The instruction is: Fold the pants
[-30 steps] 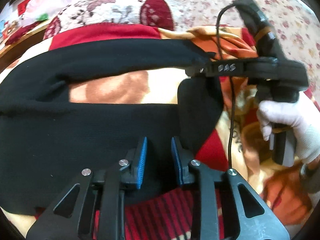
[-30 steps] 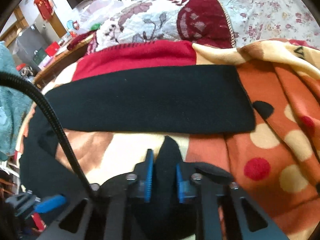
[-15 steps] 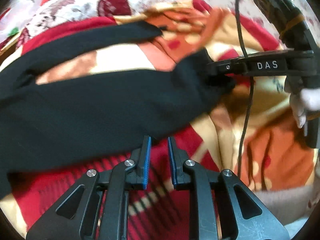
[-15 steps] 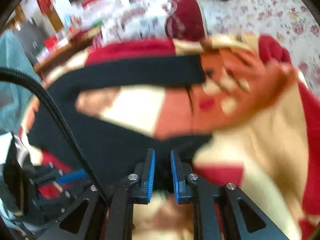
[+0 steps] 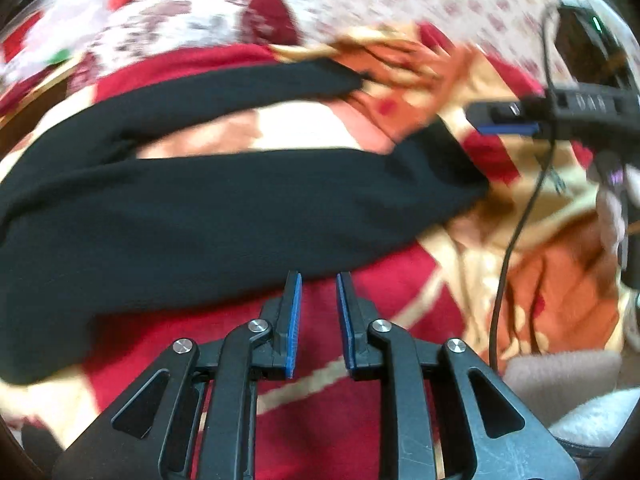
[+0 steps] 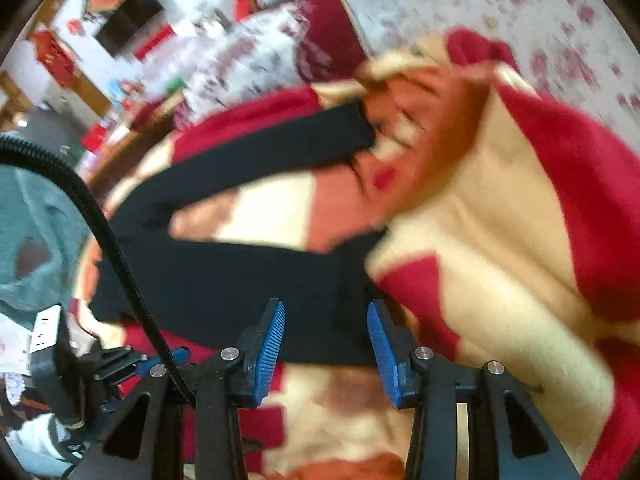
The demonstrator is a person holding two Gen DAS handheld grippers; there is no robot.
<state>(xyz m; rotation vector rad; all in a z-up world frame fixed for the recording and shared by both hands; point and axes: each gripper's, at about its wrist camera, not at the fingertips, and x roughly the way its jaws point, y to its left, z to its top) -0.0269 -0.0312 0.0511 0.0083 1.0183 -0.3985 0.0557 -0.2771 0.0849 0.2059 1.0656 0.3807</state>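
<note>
Pants (image 6: 224,280) beyond spread right jaws, ahead of left jaws

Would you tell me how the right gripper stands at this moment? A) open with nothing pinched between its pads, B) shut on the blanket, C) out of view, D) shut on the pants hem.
A: the right gripper has its blue pads spread wide apart, the black pants lying loose on the blanket beyond them.

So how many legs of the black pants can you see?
2. The far leg lies across the blanket further back; the near leg lies in front of it, near both tools.
</note>
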